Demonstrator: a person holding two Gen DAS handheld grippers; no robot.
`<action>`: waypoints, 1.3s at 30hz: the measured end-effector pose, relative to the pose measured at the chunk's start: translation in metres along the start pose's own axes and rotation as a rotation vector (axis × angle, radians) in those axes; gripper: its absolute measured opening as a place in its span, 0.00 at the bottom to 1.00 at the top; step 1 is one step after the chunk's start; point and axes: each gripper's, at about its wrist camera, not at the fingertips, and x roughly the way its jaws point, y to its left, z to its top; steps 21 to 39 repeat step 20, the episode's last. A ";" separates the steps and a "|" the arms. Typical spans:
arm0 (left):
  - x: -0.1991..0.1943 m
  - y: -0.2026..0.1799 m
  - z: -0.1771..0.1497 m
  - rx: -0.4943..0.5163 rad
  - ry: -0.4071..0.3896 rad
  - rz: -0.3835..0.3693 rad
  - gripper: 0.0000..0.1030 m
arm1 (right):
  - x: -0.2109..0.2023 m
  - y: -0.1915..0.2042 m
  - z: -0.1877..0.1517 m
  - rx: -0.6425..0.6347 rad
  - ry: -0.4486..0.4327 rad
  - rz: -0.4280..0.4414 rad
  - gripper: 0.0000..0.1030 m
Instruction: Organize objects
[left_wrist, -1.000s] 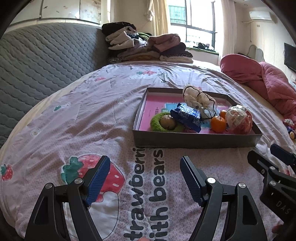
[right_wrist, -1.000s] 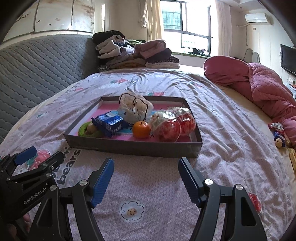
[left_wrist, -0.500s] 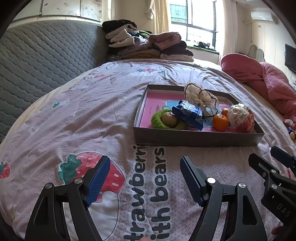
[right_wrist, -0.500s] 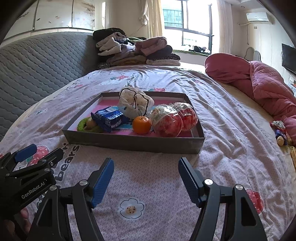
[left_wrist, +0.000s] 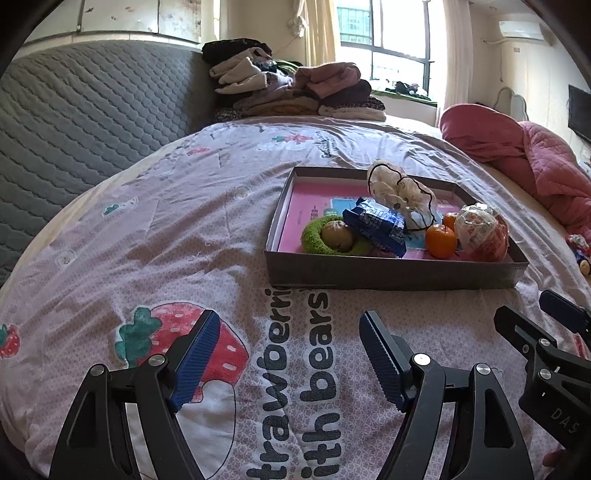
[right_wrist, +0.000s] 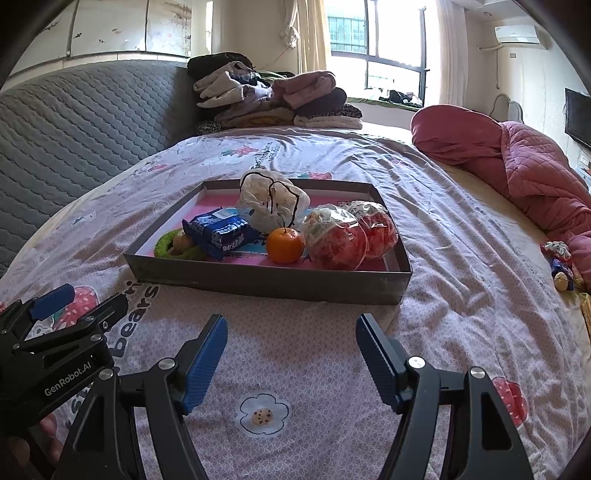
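Observation:
A shallow grey box (left_wrist: 391, 275) (right_wrist: 266, 282) with a pink floor lies on the bed. Inside it are a green ring with a brownish fruit (left_wrist: 334, 236) (right_wrist: 181, 242), a blue snack packet (left_wrist: 375, 225) (right_wrist: 219, 232), a white bag with black cords (left_wrist: 400, 192) (right_wrist: 271, 199), an orange (left_wrist: 439, 240) (right_wrist: 285, 244) and two wrapped red balls (right_wrist: 354, 236) (left_wrist: 482, 232). My left gripper (left_wrist: 288, 354) (right_wrist: 79, 301) hovers open over the bedspread in front of the box. My right gripper (right_wrist: 291, 354) (left_wrist: 543, 314) is open too, beside it on the right, holding nothing.
A grey quilted headboard (left_wrist: 74, 107) rises at the left. Folded clothes (left_wrist: 291, 90) are stacked at the far end under the window. A pink quilt (right_wrist: 517, 166) is bunched at the right, with small toys (right_wrist: 559, 262) near the bed's right edge.
Both grippers have drawn back and tilted slightly, so the box sits a little lower and farther in view. Both stay open; nothing in the box has moved.

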 end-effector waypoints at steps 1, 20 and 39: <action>0.000 0.000 0.000 0.001 0.003 0.000 0.76 | 0.000 0.000 0.000 0.000 0.000 0.001 0.69; -0.001 -0.003 -0.001 0.007 0.005 -0.018 0.76 | 0.003 -0.001 -0.002 0.006 0.020 0.003 0.69; -0.001 -0.003 -0.001 0.007 0.005 -0.018 0.76 | 0.003 -0.001 -0.002 0.006 0.020 0.003 0.69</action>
